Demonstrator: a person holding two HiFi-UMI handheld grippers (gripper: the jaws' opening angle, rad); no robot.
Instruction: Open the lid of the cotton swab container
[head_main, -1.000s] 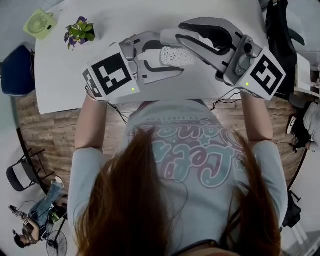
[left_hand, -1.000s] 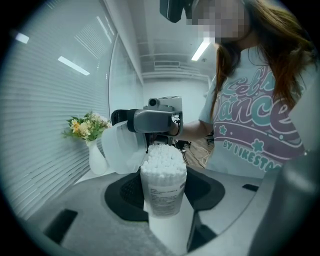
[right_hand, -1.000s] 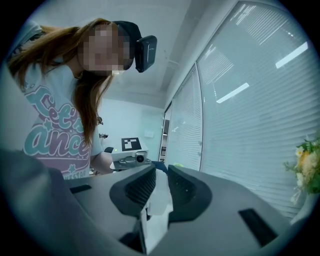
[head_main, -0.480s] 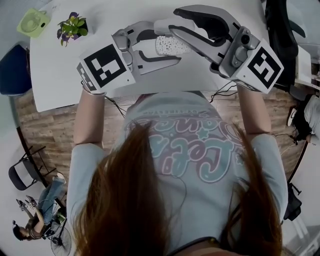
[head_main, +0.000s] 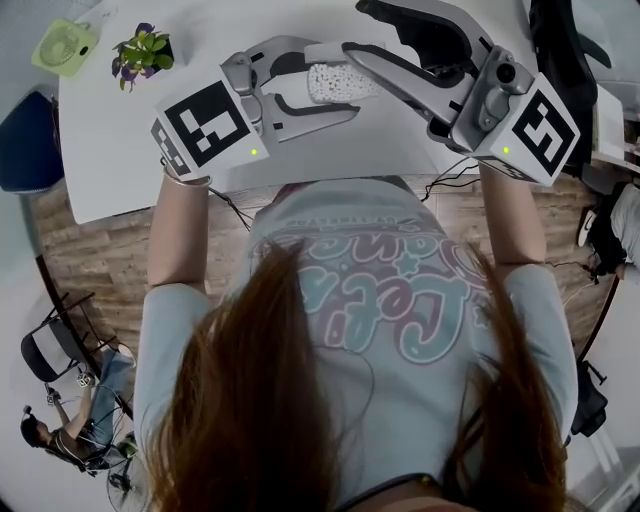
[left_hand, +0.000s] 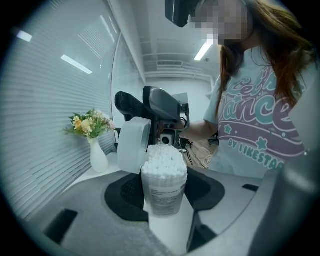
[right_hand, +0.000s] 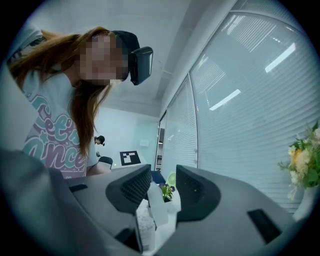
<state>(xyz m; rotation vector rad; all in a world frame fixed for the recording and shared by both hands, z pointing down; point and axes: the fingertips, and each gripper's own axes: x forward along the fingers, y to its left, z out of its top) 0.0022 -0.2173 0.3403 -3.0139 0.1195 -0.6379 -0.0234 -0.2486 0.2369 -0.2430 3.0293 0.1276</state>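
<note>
The left tool holds the cotton swab container over the white bench, roughly midway between the bench's left and right edges and closer to the far edge than to the person's edge. In the left gripper view its two dark pads press on opposite sides of the clear tub, which stands upright between them and is packed to the top with white swabs. The lid is already flipped up and stands almost upright at the container's left side, joined to the rim there. The right tool reaches in from the right side of the bench and meets the container head-on. Its jaws have just been opening and now stand moderately apart. The raised lid stands in the gap between them, close beside the left pad with clear space at the right pad, so they do not clamp it. A small potted plant sits near the far left corner of the bench, with a pale green gadget at the corner itself. A white vase of flowers also stands on the bench near the window blinds.
</note>
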